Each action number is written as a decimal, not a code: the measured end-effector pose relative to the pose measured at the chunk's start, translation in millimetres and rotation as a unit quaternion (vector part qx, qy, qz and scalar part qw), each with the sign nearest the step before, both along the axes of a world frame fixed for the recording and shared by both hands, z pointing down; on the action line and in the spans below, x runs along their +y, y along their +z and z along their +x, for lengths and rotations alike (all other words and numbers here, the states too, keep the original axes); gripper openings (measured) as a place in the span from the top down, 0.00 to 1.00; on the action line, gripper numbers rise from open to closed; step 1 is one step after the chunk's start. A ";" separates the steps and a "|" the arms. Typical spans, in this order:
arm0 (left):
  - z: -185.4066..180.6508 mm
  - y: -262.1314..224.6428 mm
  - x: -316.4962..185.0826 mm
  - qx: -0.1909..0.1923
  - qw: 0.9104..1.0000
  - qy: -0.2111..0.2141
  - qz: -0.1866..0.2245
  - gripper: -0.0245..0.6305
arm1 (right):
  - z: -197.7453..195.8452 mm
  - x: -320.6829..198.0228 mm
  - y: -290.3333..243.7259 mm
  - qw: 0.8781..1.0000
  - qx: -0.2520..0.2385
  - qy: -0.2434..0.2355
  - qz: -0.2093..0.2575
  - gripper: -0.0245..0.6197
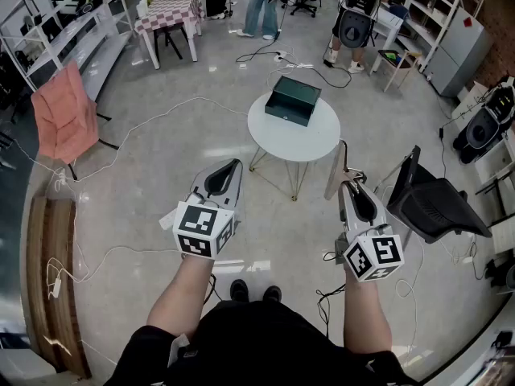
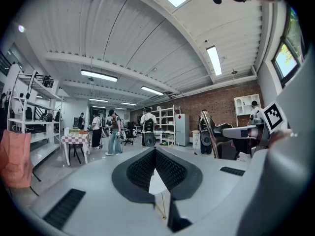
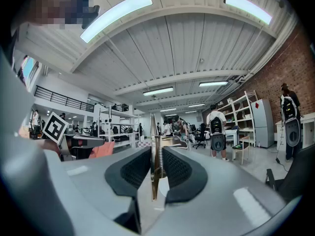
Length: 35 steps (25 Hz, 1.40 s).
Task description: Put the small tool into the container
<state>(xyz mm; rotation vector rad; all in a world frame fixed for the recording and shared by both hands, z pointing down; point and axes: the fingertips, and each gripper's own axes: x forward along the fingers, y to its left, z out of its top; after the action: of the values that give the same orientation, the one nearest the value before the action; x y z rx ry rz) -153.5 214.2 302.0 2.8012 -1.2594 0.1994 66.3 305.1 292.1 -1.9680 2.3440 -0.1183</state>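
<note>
While the right gripper [image 1: 354, 190] hovers just short of the round white table [image 1: 322, 139], its jaws are clamped on the small tool [image 1: 336, 167], a thin flat metal piece with a spring along it. The tool's long axis runs along the jaws, and its free end sticks out past their tips toward the table's near right edge. On the table's far half sits the dark green container [image 1: 292, 100], well apart from the tool. The left gripper [image 1: 232, 167], short of the table and to its left, has its jaws pressed together with nothing between them. Each gripper's cube carries only black-and-white square markers. Right of the table stands a black chair [image 1: 430, 203], near the right gripper. Far left of the table hangs an orange cloth [image 1: 63, 117], and beyond it stands a checked table [image 1: 165, 10].
</note>
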 end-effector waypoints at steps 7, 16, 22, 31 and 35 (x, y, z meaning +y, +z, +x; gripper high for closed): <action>5.3 2.7 7.0 -0.002 1.000 0.001 0.000 0.96 | 0.6 6.0 -0.2 1.000 -0.008 -0.008 0.001 0.82; 22.6 4.1 23.7 -0.005 1.000 0.002 0.000 0.96 | 16.4 25.7 4.0 0.999 -0.028 -0.022 -0.005 0.82; 40.3 7.9 34.6 -0.004 1.000 0.005 -0.002 0.96 | 32.2 32.7 6.5 0.999 -0.026 -0.024 -0.009 0.82; 62.3 22.5 2.8 0.001 1.000 0.014 -0.009 0.96 | 47.6 8.3 21.3 0.999 -0.032 -0.022 -0.019 0.82; 76.1 25.3 -31.1 0.003 1.000 0.018 -0.013 0.96 | 54.8 -23.2 25.4 0.999 -0.035 -0.026 -0.029 0.82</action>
<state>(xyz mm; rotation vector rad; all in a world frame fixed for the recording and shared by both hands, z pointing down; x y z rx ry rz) -77.3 183.2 327.3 2.8018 -1.1971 0.2089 121.1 281.9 317.5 -1.8951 2.3749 -0.2564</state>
